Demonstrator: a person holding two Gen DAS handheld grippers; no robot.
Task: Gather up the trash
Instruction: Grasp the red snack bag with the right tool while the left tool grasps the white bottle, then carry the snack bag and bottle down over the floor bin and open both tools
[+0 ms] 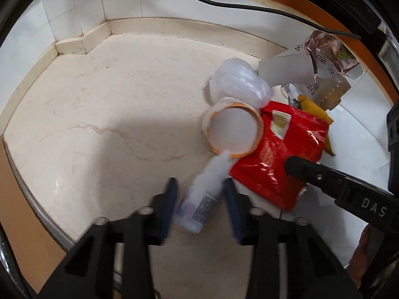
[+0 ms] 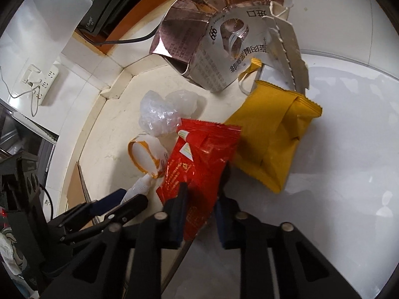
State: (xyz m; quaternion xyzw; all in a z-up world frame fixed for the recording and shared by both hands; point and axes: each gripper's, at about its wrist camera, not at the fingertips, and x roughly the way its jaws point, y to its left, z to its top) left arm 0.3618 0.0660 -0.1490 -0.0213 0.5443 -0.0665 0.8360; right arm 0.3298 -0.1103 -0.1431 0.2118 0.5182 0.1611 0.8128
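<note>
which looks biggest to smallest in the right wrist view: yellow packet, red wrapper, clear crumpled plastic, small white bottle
1. yellow packet
2. red wrapper, close to the yellow one; it lies nearer the camera and partly behind the claw, so this order is unsure
3. clear crumpled plastic
4. small white bottle, mostly hidden

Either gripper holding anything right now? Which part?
Left gripper brackets the small white plastic bottle's lower body; contact unclear. Right gripper pinches the red foil wrapper's near edge.

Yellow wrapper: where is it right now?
In the right wrist view the yellow wrapper lies right of centre, beside the red wrapper and below the torn silver carton.
</note>
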